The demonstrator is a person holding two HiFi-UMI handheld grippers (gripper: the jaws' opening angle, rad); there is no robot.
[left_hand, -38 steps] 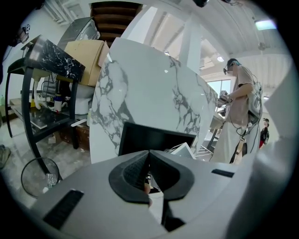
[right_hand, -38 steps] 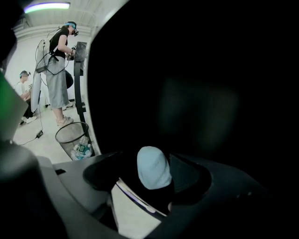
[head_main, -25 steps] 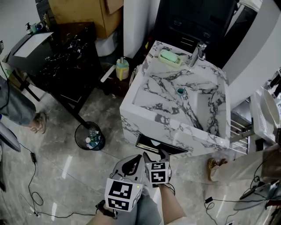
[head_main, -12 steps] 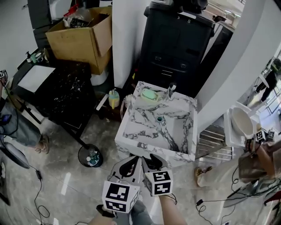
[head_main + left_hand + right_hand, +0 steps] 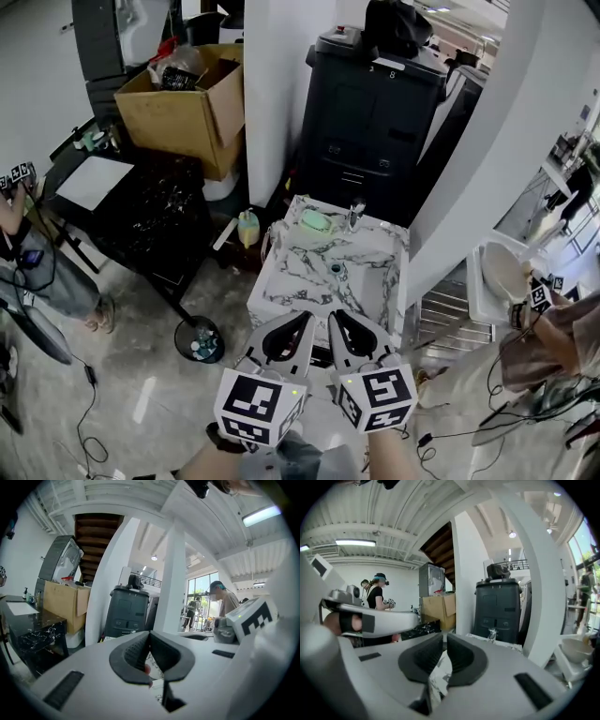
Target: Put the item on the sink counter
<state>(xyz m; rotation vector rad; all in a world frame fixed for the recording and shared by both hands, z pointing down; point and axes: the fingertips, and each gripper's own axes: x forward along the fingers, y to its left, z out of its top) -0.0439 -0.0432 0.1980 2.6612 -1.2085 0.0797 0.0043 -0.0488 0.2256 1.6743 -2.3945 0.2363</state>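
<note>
The left claw is closed, its pads meeting at the tips on nothing. The right claw has just been closing to a narrow slit, also with nothing in it. Both hover side by side over the near edge of the white, grey-veined marble sink counter, where the pale green oval item lies at the far side, near the chrome faucet.

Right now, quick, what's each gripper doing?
Left gripper: closed, empty.
Right gripper: fingers have just been closing, all but shut, nothing between them.
</note>
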